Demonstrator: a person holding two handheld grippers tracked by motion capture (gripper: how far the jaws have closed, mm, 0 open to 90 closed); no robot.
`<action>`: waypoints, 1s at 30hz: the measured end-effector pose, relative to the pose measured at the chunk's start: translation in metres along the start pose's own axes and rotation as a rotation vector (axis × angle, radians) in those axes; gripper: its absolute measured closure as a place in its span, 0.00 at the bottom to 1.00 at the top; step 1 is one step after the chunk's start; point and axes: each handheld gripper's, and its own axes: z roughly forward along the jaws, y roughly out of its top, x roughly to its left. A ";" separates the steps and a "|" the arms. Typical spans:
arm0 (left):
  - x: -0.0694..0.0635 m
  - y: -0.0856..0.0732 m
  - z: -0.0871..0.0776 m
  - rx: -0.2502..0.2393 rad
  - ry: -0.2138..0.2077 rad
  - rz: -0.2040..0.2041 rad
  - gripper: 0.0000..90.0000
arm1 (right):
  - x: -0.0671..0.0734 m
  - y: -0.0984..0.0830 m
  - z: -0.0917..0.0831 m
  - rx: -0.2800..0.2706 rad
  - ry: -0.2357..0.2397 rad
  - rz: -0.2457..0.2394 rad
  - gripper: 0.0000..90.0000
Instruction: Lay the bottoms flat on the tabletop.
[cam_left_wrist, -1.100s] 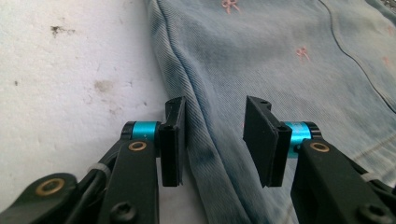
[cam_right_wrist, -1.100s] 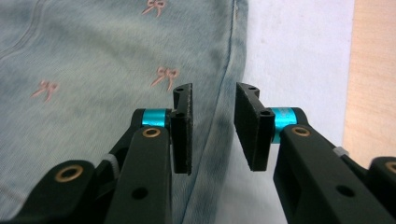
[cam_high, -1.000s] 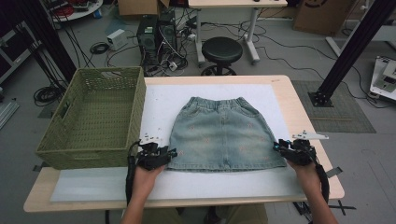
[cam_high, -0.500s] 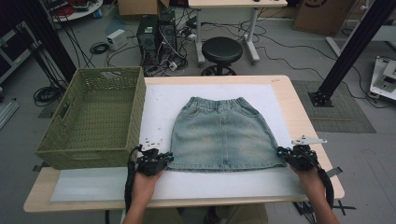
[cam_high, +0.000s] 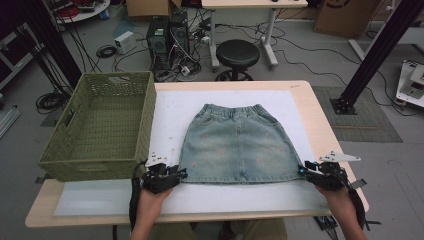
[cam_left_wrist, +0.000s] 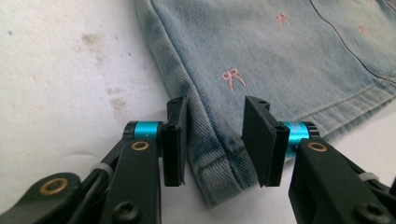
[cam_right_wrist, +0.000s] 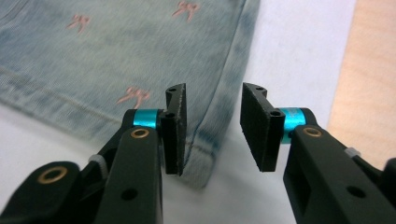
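Denim skirt (cam_high: 235, 144) flat on the white mat of the tabletop (cam_high: 320, 125), hem nearest. Left hand-held gripper (cam_left_wrist: 215, 140) and right hand-held gripper (cam_right_wrist: 212, 135) just reopened, jaws apart over the hem corners, nothing clamped. Likely released after smoothing; fold next.

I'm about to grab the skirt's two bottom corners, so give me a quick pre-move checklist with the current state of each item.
1. Denim skirt lies flat on the white mat, waistband at the far side: ok.
2. Left claw jaws apart over the hem corner, having just been opening; the pads do not press on the cloth: ok.
3. Right claw jaws apart, also just opened, the corner seam between them but nearer one pad: not ok, centre it.
4. Both claws low enough to catch both layers of cloth: cannot tell.
5. Green basket stands apart from the skirt: ok.
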 end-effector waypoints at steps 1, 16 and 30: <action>-0.001 0.000 0.000 0.000 0.003 0.003 0.67 | 0.001 -0.002 -0.001 0.006 0.002 -0.003 0.69; -0.007 -0.004 -0.005 -0.022 0.058 0.031 0.75 | 0.002 -0.010 -0.006 0.009 0.025 -0.010 0.68; 0.008 0.035 0.002 -0.316 -0.039 0.117 0.54 | 0.033 0.058 0.029 -0.182 0.116 -0.060 0.52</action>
